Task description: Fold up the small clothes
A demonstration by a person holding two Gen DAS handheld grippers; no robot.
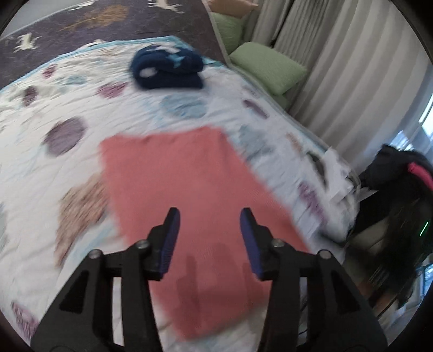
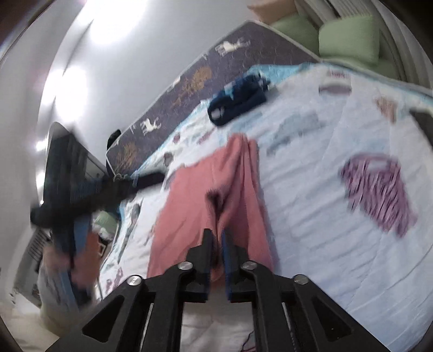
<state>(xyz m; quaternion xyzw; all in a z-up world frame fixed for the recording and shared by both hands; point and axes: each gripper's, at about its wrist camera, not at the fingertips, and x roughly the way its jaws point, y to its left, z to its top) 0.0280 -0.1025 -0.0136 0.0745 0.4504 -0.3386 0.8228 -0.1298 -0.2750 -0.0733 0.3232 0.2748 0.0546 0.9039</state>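
On the bed [image 1: 32, 168], a pink cloth [image 1: 176, 173] lies over a white quilt printed with purple, blue and tan shapes. The left gripper [image 1: 209, 216] hangs above the cloth's near part, jaws apart with nothing between them, its shadow falling on the fabric. The right gripper [image 2: 216, 235] has its jaws clamped on a bunched edge of the cloth [image 2: 189, 205], which rises in folds up to the blue pads.

Beyond the cloth, well apart from it, sits a navy bundle [image 1: 167, 69], rolled or folded, with pale marks on it. Nothing lies between the two. Past the quilt's far edge a dark cover [image 1: 108, 19] with white animal figures shows. Green pillows [image 1: 268, 67] rest at the bed's corner against pale curtains [image 1: 338, 62]. A dark heap with a pink strip [image 1: 400, 176] stands off the bed's side near the window. In the right wrist view, the left gripper [image 2: 81, 195] appears as a blurred dark shape before a white wall [image 2: 121, 54].
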